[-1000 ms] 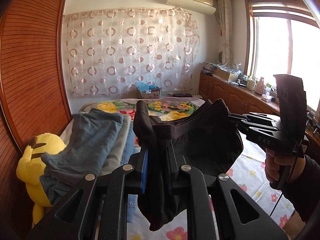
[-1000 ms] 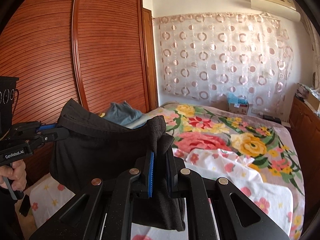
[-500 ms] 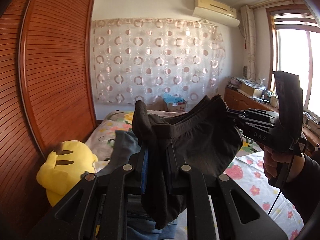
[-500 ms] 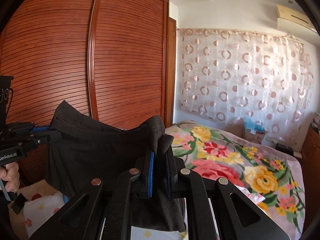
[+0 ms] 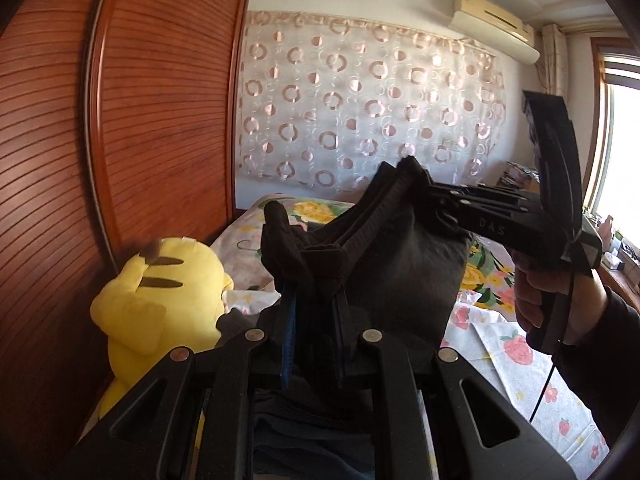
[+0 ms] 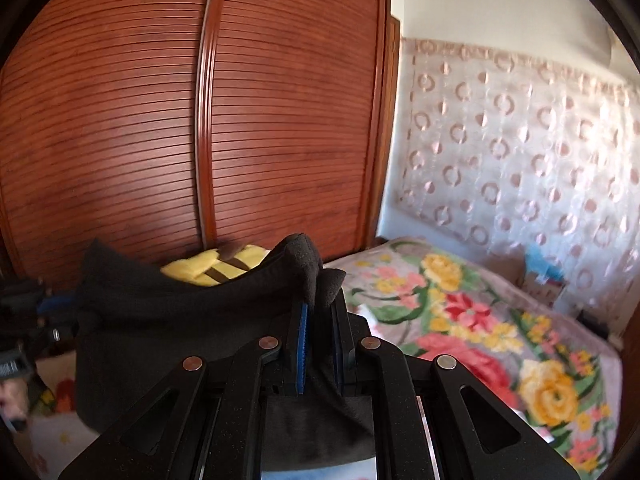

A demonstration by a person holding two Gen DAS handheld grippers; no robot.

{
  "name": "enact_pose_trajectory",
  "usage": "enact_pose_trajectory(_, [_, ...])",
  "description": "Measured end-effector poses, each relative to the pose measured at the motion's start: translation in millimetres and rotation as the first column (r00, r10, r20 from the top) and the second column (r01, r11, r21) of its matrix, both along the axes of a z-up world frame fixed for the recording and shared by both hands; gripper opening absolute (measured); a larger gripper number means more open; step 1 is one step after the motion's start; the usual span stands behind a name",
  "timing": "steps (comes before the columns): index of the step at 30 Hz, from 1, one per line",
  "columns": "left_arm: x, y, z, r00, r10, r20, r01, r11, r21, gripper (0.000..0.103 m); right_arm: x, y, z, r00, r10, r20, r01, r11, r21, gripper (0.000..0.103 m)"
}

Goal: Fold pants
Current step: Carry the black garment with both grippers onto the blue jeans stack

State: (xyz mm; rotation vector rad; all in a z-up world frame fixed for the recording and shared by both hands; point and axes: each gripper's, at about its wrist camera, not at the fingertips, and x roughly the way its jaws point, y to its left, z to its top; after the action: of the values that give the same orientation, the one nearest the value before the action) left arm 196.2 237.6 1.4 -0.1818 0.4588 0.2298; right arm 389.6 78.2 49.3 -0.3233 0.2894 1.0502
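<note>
left wrist view: the left tongs (image 5: 314, 312) are clenched on one end of the waistband of the black pants (image 5: 400, 272), held up in the air above the bed (image 5: 520, 360). the right tongs (image 5: 434, 204) grip the far end of the same band, so the cloth hangs between them in a slack pouch. the fabric looks soft, light and limp; it should drape rather than hold a crease, and the thick band is probably the surest place to grip. a yellow plush toy (image 5: 160, 300) sits against the slatted wooden wardrobe (image 5: 120, 140); a dotted curtain (image 5: 360, 100) covers the back wall under an air conditioner (image 5: 492, 28).

right wrist view: the right tongs (image 6: 320, 344) are closed on a bunched corner of the pants (image 6: 160, 344), which sag toward the left tongs (image 6: 28, 300), dim at the edge. the bed (image 6: 500, 340) has a flowered cover, soft and uneven, and a fold laid there would likely need smoothing.
</note>
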Motion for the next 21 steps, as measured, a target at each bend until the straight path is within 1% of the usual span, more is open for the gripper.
enact_pose_trajectory(3, [-3.7, 3.4, -6.9, 1.000, 0.026, -0.011, -0.026, 1.000, -0.012, 0.017, 1.6, 13.8, 1.5, 0.999, 0.039, 0.015, -0.038, 0.999, -0.022, 0.010])
enact_pose_trajectory(6, [-2.7, 8.6, -15.4, 0.998, 0.041, -0.044, -0.043, 0.998, -0.043, 0.017, 9.1, 25.5, -4.1, 0.999, 0.045, -0.005, -0.045, 0.997, -0.065, 0.010])
enact_pose_trajectory(7, [-2.1, 9.8, -18.1, 0.997, 0.046, -0.054, -0.049, 0.998, -0.050, 0.019, 12.5, 29.1, -6.0, 0.999, 0.043, -0.015, -0.044, 0.996, -0.072, 0.010])
enact_pose_trajectory(8, [-1.4, 10.9, -20.3, 0.996, 0.052, -0.066, -0.056, 0.997, -0.052, 0.021, 15.7, 29.9, -6.7, 0.999, 0.037, -0.029, -0.039, 0.996, -0.080, 0.012])
enact_pose_trajectory(9, [-0.9, 11.3, -21.9, 0.996, 0.057, -0.074, -0.060, 0.997, -0.050, 0.024, 18.8, 29.9, -7.0, 0.999, 0.028, -0.041, -0.032, 0.996, -0.086, 0.018])
enact_pose_trajectory(10, [-0.5, 11.2, -22.4, 0.995, 0.060, -0.082, -0.064, 0.997, -0.045, 0.026, 20.5, 31.1, -5.6, 0.999, 0.016, -0.047, -0.020, 0.996, -0.089, 0.020])
enact_pose_trajectory(11, [-0.7, 11.1, -22.4, 0.995, 0.059, -0.084, -0.062, 0.997, -0.042, 0.032, 20.8, 29.6, -3.5, 0.999, 0.002, -0.052, -0.006, 0.996, -0.084, 0.027])
enact_pose_trajectory(12, [-1.3, 10.6, -21.6, 0.995, 0.055, -0.082, -0.058, 0.998, -0.039, 0.044, 23.0, 26.6, -0.7, 0.998, -0.005, -0.058, 0.001, 0.997, -0.076, 0.034])
enact_pose_trajectory(13, [-2.7, 10.2, -20.6, 0.996, 0.051, -0.074, -0.054, 0.998, -0.036, 0.050, 24.1, 21.7, 2.9, 0.998, -0.010, -0.061, 0.006, 0.998, -0.063, 0.036])
enact_pose_trajectory(14, [-4.7, 9.4, -18.7, 0.997, 0.049, -0.063, -0.051, 0.998, -0.030, 0.053, 24.2, 15.2, 7.0, 0.998, -0.014, -0.061, 0.012, 0.999, -0.046, 0.036])
enact_pose_trajectory(16, [-7.5, 8.0, -14.4, 0.997, 0.048, -0.053, -0.049, 0.999, -0.012, 0.053, 16.6, 2.2, 13.6, 0.998, 0.004, -0.069, -0.005, 1.000, -0.012, 0.036])
enact_pose_trajectory(18, [-8.3, 6.8, -10.1, 0.998, 0.042, -0.041, -0.042, 0.999, -0.007, 0.053, 11.2, -8.5, 15.0, 0.994, 0.049, -0.094, -0.049, 0.999, 0.004, 0.036])
enact_pose_trajectory(21, [-4.7, 3.7, -7.5, 0.999, 0.025, -0.043, -0.024, 1.000, 0.002, 0.053, 7.0, -21.6, 5.1, 0.993, 0.062, -0.102, -0.064, 0.998, -0.017, 0.036])
